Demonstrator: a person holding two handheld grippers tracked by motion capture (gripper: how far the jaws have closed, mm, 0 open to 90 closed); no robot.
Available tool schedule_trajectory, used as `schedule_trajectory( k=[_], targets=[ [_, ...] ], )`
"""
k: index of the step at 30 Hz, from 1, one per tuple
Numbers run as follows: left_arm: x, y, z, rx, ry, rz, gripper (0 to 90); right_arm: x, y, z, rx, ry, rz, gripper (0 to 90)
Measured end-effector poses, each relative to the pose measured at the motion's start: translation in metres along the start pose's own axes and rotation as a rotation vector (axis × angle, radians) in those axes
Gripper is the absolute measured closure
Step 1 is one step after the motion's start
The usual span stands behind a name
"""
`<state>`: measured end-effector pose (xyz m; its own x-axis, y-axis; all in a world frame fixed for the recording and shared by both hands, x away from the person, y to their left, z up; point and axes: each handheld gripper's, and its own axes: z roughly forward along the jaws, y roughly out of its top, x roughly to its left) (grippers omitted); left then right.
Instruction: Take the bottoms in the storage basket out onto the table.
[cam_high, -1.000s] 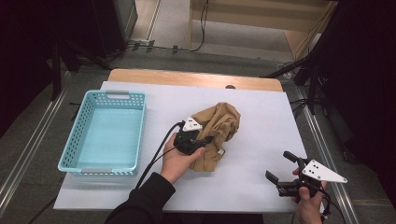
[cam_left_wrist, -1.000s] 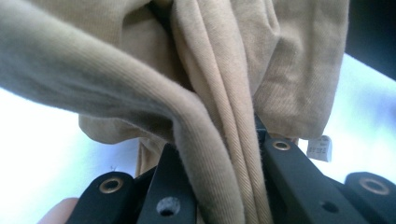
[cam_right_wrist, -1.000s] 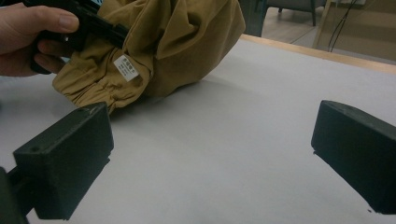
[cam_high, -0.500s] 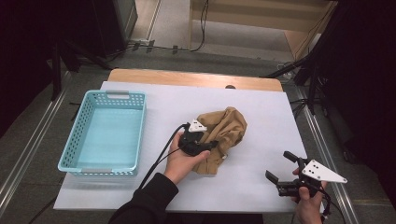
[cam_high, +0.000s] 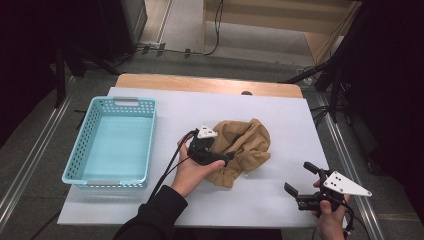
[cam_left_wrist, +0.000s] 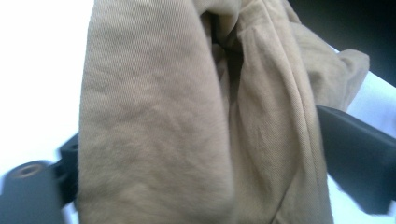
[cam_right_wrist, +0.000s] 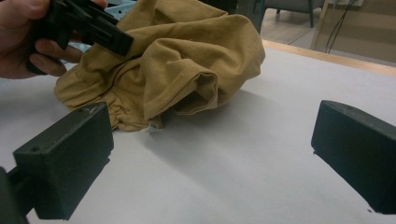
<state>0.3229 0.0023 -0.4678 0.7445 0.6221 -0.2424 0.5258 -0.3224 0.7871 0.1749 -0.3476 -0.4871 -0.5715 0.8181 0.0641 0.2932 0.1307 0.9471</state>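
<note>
Now L gripper (cam_high: 227, 159) is spreading its jaws around the tan cloth (cam_high: 247, 142), letting go; R gripper (cam_high: 305, 182) is idling w/ jaws apart, empty.

Black sleeve (cam_high: 150, 220), 2 black grippers

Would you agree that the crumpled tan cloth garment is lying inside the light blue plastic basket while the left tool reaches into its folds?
Not quite: the crumpled tan cloth garment lies on the white table sheet, to the right of the light blue plastic basket, not inside it. The high view shows this. The left tool does reach into its folds.
</note>
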Motion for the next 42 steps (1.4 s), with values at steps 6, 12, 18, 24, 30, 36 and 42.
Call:
schedule_trajectory(
  k=[6,12,18,24,30,36,42],
  targets=[
    [-0.001,0.001,-0.009,-0.023,-0.009,0.009,0.0,0.000,0.000,0.000,0.000,-0.001,0.001,0.0],
    [-0.003,0.001,-0.019,-0.036,-0.006,0.017,0.0,0.000,0.000,0.000,-0.003,-0.001,-0.001,0.0],
    [-0.002,0.000,-0.028,-0.055,-0.007,0.016,0.0,0.000,0.000,0.000,-0.001,0.001,0.004,0.0],
    [-0.002,-0.001,-0.037,-0.068,-0.006,0.020,0.0,0.000,0.000,0.000,0.001,-0.001,0.002,0.0],
    [0.000,-0.004,-0.046,-0.076,0.003,0.014,0.0,0.000,0.000,0.000,0.000,-0.001,0.002,0.0],
    [0.004,-0.007,-0.054,-0.079,0.013,0.013,0.0,0.000,0.000,0.000,0.001,-0.001,0.003,0.0],
    [0.007,-0.009,-0.065,-0.090,0.016,0.005,0.0,0.000,0.000,0.001,0.001,-0.001,0.003,0.0]
  ],
)
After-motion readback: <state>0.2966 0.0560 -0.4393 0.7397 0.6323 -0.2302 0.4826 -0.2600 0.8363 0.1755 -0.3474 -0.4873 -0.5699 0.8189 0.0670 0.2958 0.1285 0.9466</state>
